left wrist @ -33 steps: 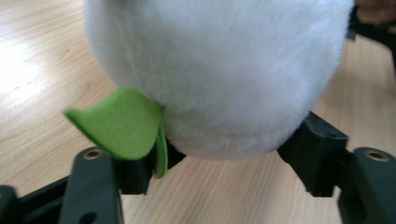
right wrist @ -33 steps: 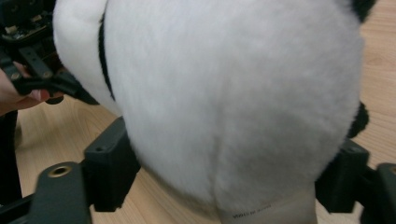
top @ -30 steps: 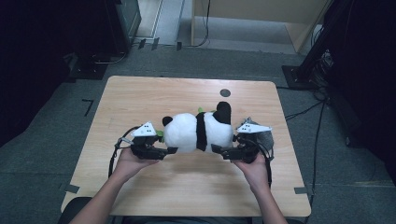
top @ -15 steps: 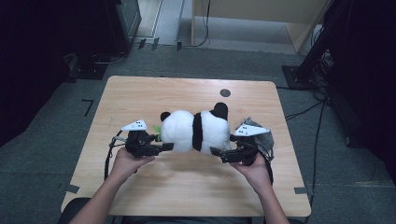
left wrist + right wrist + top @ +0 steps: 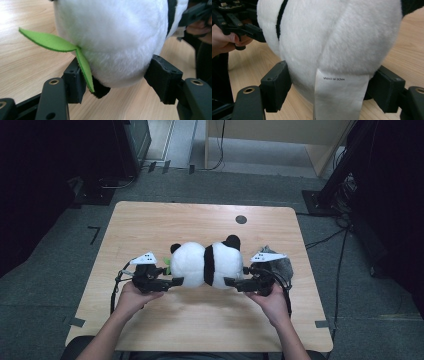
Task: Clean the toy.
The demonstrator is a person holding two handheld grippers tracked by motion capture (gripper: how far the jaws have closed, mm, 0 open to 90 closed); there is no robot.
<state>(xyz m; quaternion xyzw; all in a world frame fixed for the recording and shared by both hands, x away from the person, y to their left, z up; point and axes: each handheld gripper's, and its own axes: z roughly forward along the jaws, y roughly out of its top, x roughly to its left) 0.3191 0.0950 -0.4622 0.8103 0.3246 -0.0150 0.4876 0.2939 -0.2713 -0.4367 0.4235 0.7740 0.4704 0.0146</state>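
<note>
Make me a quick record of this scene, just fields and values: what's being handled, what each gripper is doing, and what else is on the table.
object: panda plush, lying across the wooden table
left gripper: at the plush's left end beside the green felt leaf; jaws just opening, pads on both sides of the fur
right gripper: at the plush's right end; jaws just closing, pads against the fur, white sewn-in label hanging between them
also on table: grey bundle behind the right gripper; dark round spot near the far edge

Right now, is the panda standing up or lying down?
Lying down: the plush panda stretches sideways along the table, head end and tail end level.
</note>
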